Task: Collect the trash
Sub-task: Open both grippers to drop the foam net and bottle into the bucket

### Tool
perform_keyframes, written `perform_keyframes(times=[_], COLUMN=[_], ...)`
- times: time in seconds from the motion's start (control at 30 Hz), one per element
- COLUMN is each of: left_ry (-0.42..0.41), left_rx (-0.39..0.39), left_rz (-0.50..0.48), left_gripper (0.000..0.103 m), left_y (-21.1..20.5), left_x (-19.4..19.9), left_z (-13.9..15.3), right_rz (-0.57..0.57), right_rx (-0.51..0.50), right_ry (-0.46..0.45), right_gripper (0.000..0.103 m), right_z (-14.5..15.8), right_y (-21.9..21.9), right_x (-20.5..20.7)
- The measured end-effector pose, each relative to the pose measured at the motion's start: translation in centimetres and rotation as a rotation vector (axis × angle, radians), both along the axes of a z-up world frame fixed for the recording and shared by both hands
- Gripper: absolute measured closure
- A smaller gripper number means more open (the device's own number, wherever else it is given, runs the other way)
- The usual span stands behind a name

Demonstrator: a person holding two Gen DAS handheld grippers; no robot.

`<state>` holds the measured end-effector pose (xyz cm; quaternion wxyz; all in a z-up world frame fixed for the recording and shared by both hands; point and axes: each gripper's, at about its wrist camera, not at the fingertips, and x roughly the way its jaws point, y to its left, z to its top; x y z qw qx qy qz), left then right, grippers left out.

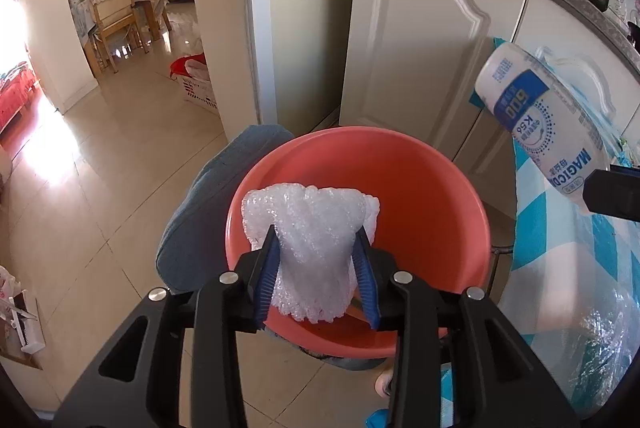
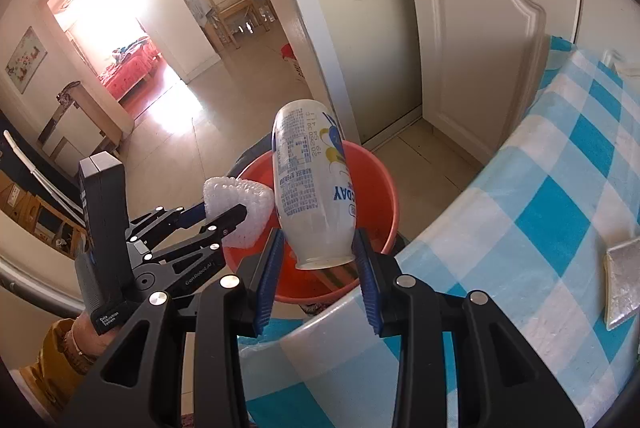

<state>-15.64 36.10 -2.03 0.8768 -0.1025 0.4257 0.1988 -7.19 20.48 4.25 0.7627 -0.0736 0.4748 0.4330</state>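
Note:
An orange plastic basin stands on a grey-blue cushion below the table edge. My left gripper hangs over the basin, and its blue pads press on a crumpled piece of white bubble wrap. My right gripper is shut on the neck end of a white plastic bottle, whose base points away, above the basin. From the right wrist view, the left gripper and its bubble wrap sit just left of the bottle. In the left wrist view the bottle shows at the right.
A table with a blue-and-white checked cloth fills the right side, with a silvery packet on it. White cupboard doors stand behind the basin. Tiled floor opens to the left. A person's hand holds the left gripper.

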Motion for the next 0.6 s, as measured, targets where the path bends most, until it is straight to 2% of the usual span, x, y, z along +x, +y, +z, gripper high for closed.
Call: perform_keyframes(times=[0.07, 0.13, 0.17, 0.23, 0.27, 0.3, 0.37, 0.43, 0.6], left_ry=[0.009, 0.016, 0.020, 0.029, 0.034, 0.036, 0.036, 0.037, 0.024], left_rx=[0.008, 0.020, 0.027, 0.042, 0.060, 0.079, 0.101, 0.117, 0.180], left_rz=[0.001, 0.010, 0.010, 0.002, 0.004, 0.005, 0.002, 0.008, -0.003], left_gripper=[0.061, 0.050, 0.048, 0.038, 0.034, 0.029, 0.027, 0.020, 0.015], left_y=[0.0, 0.1, 0.0, 0.0, -0.1, -0.3, -0.6, -0.8, -1.7], left_x=[0.0, 0.2, 0.2, 0.3, 0.3, 0.3, 0.4, 0.5, 0.8], left_z=[-0.4, -0.6, -0.6, -0.7, -0.7, -0.7, -0.5, -0.2, 0.9], right_rz=[0.009, 0.012, 0.013, 0.003, -0.007, -0.017, -0.025, -0.041, -0.098], right_rx=[-0.008, -0.031, -0.042, -0.034, -0.027, -0.024, -0.022, -0.015, 0.005], right_ry=[0.007, 0.002, -0.007, -0.004, -0.007, -0.016, -0.029, -0.042, -0.084], right_gripper=[0.066, 0.064, 0.064, 0.052, 0.039, 0.032, 0.031, 0.029, 0.023], right_z=[-0.4, -0.8, -1.0, -1.3, -1.3, -1.4, -1.3, -1.0, -0.2], right_y=[0.9, 1.6, 2.0, 2.0, 1.8, 1.6, 1.2, 0.2, -2.9], right_x=[0.1, 0.2, 0.1, 0.2, 0.3, 0.3, 0.4, 0.3, 0.0])
